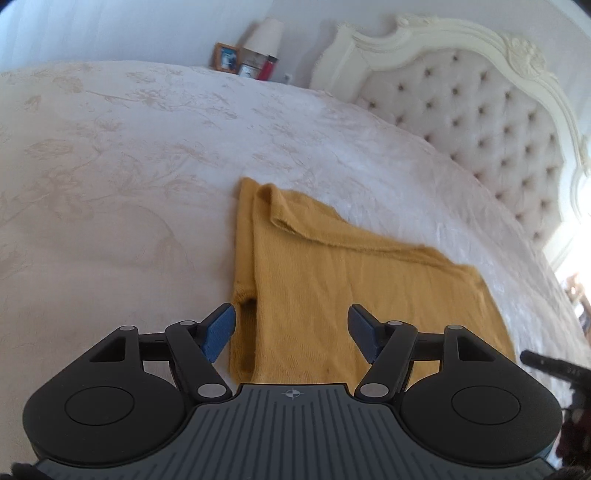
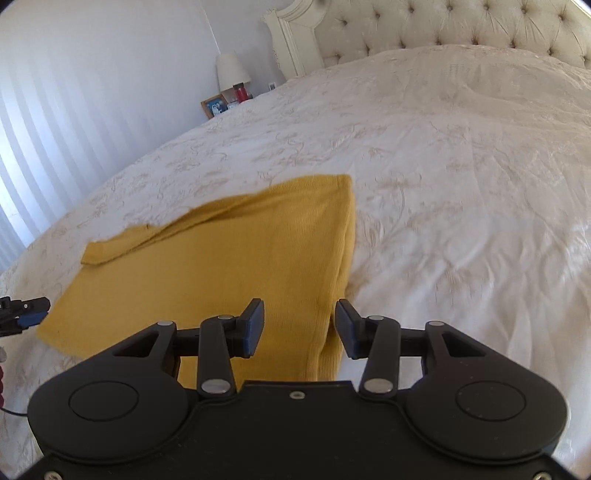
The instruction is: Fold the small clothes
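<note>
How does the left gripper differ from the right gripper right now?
The left gripper has bright blue pads and spreads wider over the mustard garment's left folded edge; the right gripper has darker pads, set narrower, over its right edge. Both are open, holding nothing.

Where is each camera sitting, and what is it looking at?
Left wrist: on the left claw, looking down its open blue pads at the yellow garment's left near corner; the right claw's tip peeks in.
Right wrist: on the right claw, open over the garment's right folded edge; the left claw's tip shows at left.
Shared: garment, bedspread, headboard, lamp.
</note>
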`<state>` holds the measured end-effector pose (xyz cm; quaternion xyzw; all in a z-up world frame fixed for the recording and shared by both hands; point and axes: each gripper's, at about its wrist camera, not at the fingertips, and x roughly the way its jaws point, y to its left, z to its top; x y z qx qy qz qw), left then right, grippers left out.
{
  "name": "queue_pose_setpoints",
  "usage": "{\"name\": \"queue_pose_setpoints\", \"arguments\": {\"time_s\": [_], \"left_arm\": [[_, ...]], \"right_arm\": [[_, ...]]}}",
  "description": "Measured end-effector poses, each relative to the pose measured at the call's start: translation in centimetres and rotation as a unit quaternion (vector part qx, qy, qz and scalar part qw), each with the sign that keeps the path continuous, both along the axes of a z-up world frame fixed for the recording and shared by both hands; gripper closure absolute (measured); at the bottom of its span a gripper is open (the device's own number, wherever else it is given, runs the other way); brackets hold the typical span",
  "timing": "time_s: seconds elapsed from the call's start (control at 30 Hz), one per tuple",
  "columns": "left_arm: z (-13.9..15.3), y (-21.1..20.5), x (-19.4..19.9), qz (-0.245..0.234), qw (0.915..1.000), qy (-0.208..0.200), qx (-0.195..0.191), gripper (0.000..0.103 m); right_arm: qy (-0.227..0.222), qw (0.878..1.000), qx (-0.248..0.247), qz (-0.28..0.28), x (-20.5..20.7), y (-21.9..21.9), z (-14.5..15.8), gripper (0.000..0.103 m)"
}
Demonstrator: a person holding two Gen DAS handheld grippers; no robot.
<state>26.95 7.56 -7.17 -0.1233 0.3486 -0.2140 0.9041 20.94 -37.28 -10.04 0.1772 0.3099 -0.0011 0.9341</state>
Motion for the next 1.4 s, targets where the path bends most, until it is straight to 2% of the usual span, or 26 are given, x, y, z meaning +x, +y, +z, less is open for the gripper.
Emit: {"name": "queue_pose_setpoints", "arguments": {"time_s": [0.07, 0.2, 0.3, 0.43, 0.57, 0.77, 0.97, 1.07, 1.1, 1.13, 1.17, 1.2, 1.3, 1.4], "left_arm": [[-0.1, 0.0, 0.2, -0.008, 0.9999, -0.003, 0.007, 0.037], [-0.5, -0.4, 0.2, -0.023, 0.9997, -0.002, -0.013, 0.037], [-0.8, -1.4, -0.2, -0.044, 0.9990, -0.008, 0.005, 0.037], [-1.3, -2.1, -0.4, -0.077, 0.9970, 0.008, -0.005, 0.037], [-1.6, -2.0, -0.3, -0.076, 0.9970, 0.013, -0.003, 0.037], [-2.4, -1.5, 0.6, -0.077, 0.9959, 0.022, -0.042, 0.037], [-2.4, -1.2, 0.3, -0.080, 0.9958, 0.020, -0.038, 0.039], [-2.3, -1.0, 0.5, -0.076, 0.9960, 0.029, -0.039, 0.040], [-2.3, -0.9, 0.6, -0.073, 0.9959, 0.031, -0.044, 0.046], [-2.4, -0.7, 0.6, -0.071, 0.9958, 0.031, -0.049, 0.063], [-2.4, -0.4, 0.7, -0.065, 0.9960, 0.029, -0.054, 0.075], [-2.5, -0.2, 0.7, -0.058, 0.9964, 0.030, -0.054, 0.102], [-2.1, 0.9, 0.4, -0.068, 0.9962, 0.029, -0.048, 0.100], [-1.3, 2.5, -0.4, -0.074, 0.9951, 0.028, -0.059, 0.100]], "right_arm": [[0.004, 1.000, 0.006, -0.004, -0.3, 0.1, -0.6, 0.050], [0.007, 1.000, 0.005, -0.011, -0.6, 0.5, -1.4, 0.050], [0.008, 1.000, 0.008, -0.011, -0.9, 0.7, -1.7, 0.050], [0.011, 1.000, 0.004, -0.004, -1.0, 1.1, -1.8, 0.050], [0.004, 1.000, 0.006, 0.001, -1.1, 1.3, -1.7, 0.050], [0.004, 1.000, 0.017, 0.003, -0.9, 1.3, -1.8, 0.050], [0.000, 0.999, 0.034, -0.005, -1.0, 0.9, -1.6, 0.051], [0.002, 0.999, 0.043, -0.011, -1.0, 0.7, -1.6, 0.057], [0.004, 0.999, 0.044, -0.011, -1.0, 0.7, -1.7, 0.066], [0.008, 0.999, 0.044, -0.011, -0.9, 0.7, -1.7, 0.071], [0.012, 0.999, 0.041, -0.012, -0.8, 0.8, -1.7, 0.079], [0.015, 0.999, 0.038, -0.013, -0.9, 0.9, -1.5, 0.092], [-0.003, 0.999, 0.048, -0.012, -1.7, 0.8, -0.6, 0.093], [-0.009, 0.999, 0.046, -0.013, -2.8, 0.5, 0.2, 0.093]]}}
